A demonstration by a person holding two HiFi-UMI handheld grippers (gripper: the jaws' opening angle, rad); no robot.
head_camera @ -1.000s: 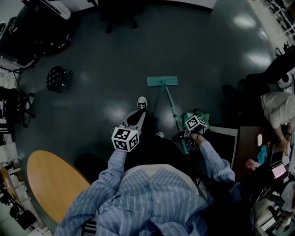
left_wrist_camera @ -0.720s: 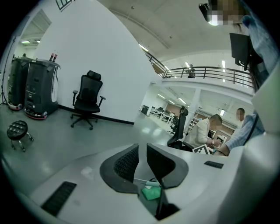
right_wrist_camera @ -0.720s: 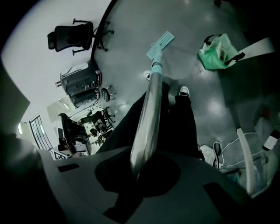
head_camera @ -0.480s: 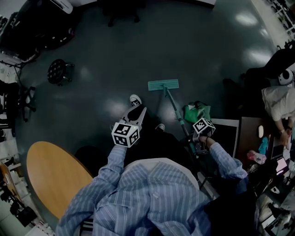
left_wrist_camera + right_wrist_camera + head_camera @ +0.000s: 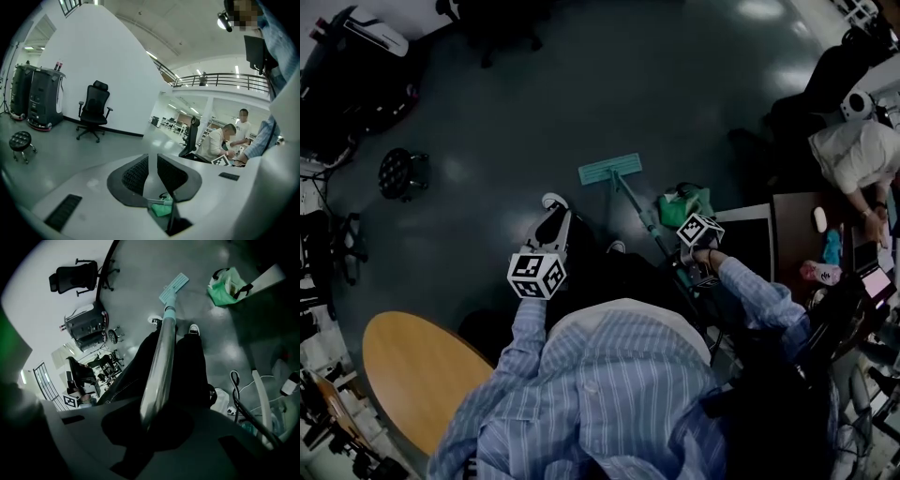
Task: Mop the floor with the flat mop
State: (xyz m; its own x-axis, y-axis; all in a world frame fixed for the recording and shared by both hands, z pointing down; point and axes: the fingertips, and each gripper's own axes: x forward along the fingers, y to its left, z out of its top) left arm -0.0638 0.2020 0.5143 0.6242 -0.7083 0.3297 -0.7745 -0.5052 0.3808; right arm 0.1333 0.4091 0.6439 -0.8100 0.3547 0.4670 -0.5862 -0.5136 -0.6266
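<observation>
The flat mop's teal head (image 5: 609, 170) lies on the dark floor ahead of the person's shoes. Its metal pole (image 5: 639, 214) slants back to my right gripper (image 5: 680, 265), which is shut on it. In the right gripper view the pole (image 5: 161, 362) runs out from between the jaws of the right gripper (image 5: 150, 420) down to the mop head (image 5: 173, 287). My left gripper (image 5: 555, 223) hangs above the left leg, away from the mop. In its own view the left gripper (image 5: 151, 171) is shut with nothing between its pads (image 5: 133, 173).
A green bag (image 5: 684, 204) sits right of the pole beside a white-edged panel (image 5: 750, 239). A round wooden table (image 5: 412, 375) is at lower left and a black stool (image 5: 398, 169) at far left. An office chair (image 5: 93, 110) stands by the wall. People work at a desk (image 5: 853, 159) on the right.
The mop head and pole have shifted left in the head view and now lie more askew. The right gripper has stayed on the pole. The person's left foot has stepped forward.
</observation>
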